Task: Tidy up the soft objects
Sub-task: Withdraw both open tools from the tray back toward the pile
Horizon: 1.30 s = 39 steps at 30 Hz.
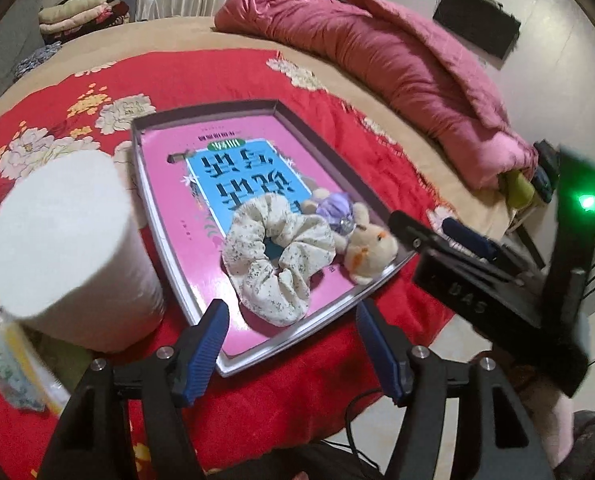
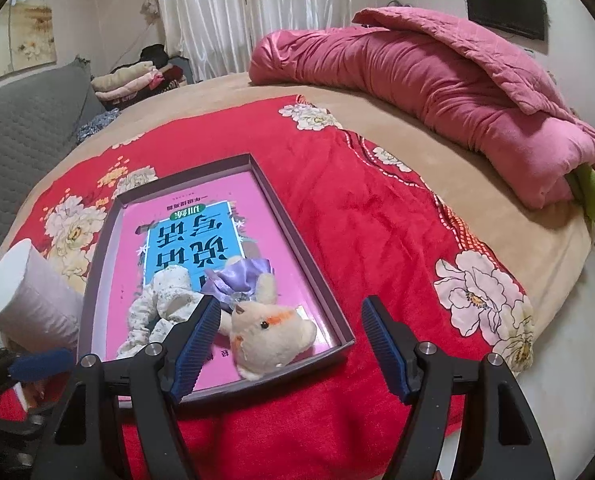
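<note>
Both tongs, left tongs [image 1: 293, 350] and right tongs [image 2: 291, 344], apart and empty above tray [image 2: 309, 248] on bed, scrunchie [image 1: 275, 256] and plush toy [image 2: 271, 338] inside at near end; paper roll [image 1: 69, 248] left of tray seemingly next to fetch.

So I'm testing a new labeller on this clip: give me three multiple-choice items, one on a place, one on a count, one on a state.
1. Where does the scrunchie lie?
A in the tray
B on the pink quilt
C on the floor

2. How many soft items are in the tray?
A one
B two
C four

3. How is the right gripper?
A shut on the toy
B open, holding nothing
C out of view

Key: 1 A, it rests inside the rim; 2 B, scrunchie and plush toy; 3 B, its fingers stand apart and empty.
</note>
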{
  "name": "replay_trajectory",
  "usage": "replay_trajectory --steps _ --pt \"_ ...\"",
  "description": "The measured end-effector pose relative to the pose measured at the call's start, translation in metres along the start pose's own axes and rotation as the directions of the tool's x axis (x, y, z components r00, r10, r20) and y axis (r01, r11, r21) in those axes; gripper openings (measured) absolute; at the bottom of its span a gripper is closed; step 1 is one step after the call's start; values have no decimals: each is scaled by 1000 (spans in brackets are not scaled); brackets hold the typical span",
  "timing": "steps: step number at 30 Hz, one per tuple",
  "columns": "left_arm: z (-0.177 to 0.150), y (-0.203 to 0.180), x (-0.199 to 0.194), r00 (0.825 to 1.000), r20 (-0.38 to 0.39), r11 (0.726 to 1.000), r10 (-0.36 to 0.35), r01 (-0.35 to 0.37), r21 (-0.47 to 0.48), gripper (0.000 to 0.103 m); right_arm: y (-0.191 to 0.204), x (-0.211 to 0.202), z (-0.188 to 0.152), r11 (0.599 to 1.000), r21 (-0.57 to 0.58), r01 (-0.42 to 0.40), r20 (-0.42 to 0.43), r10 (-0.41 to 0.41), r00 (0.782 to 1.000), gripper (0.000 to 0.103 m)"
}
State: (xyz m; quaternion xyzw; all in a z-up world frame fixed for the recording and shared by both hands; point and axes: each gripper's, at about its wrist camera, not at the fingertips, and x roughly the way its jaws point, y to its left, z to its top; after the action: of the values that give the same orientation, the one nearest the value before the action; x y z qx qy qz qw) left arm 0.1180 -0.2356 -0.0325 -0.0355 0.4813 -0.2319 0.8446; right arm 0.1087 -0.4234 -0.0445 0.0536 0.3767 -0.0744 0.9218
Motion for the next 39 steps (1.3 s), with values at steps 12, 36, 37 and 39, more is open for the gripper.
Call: replay_trajectory --steps 12,36,37,39 --pt "-15 47 -75 991 121 995 53 -43 -86 66 19 -22 7 999 -44 -17 42 19 999 74" --pt "-67 184 -151 961 166 918 223 -149 -368 66 170 -107 -4 911 -321 -258 62 292 954 75" --pt "-72 190 -150 963 157 912 219 -145 -383 66 176 -110 -6 903 -329 -276 56 310 949 75" --pt "-79 198 -148 964 140 903 226 -154 -400 66 189 -115 -11 887 -348 -303 39 337 941 75"
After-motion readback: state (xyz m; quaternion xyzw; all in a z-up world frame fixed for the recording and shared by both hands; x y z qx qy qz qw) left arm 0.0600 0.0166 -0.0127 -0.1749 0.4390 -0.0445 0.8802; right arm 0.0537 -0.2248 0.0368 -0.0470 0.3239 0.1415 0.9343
